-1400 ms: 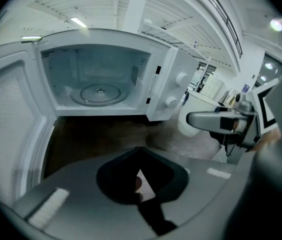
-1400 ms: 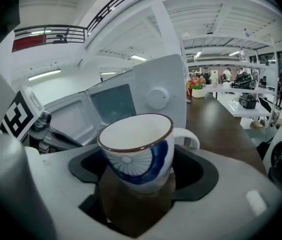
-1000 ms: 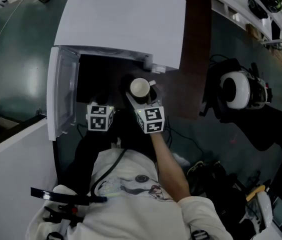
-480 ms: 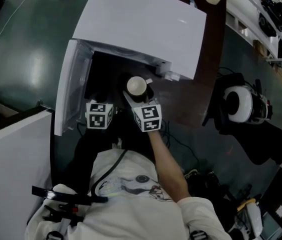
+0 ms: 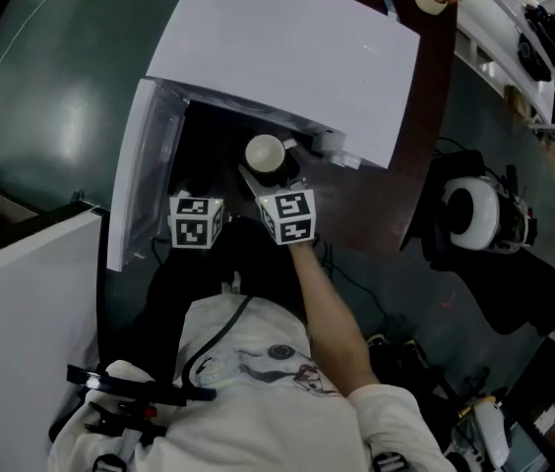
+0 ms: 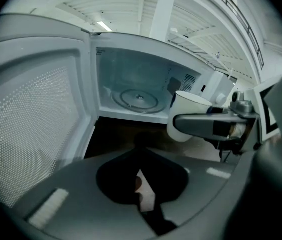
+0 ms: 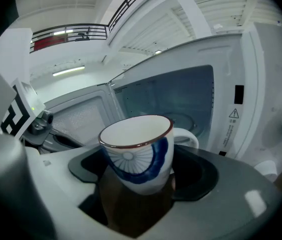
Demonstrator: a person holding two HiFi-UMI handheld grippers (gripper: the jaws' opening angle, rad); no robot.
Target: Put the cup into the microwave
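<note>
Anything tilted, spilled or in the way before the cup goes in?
Nothing stands out. The cup sits upright and looks empty in the jaws of the right gripper; the microwave door is swung wide open and the turntable is bare.

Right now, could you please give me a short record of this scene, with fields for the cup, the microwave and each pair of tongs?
cup: white with a blue pattern, upright, held in front of the open cavity, not yet inside
microwave: white, on a dark table
door: swung open to the left
turntable: glass, nothing on it
right tongs: shut on the cup
left tongs: shut, holding nothing, low in front of the door
</note>
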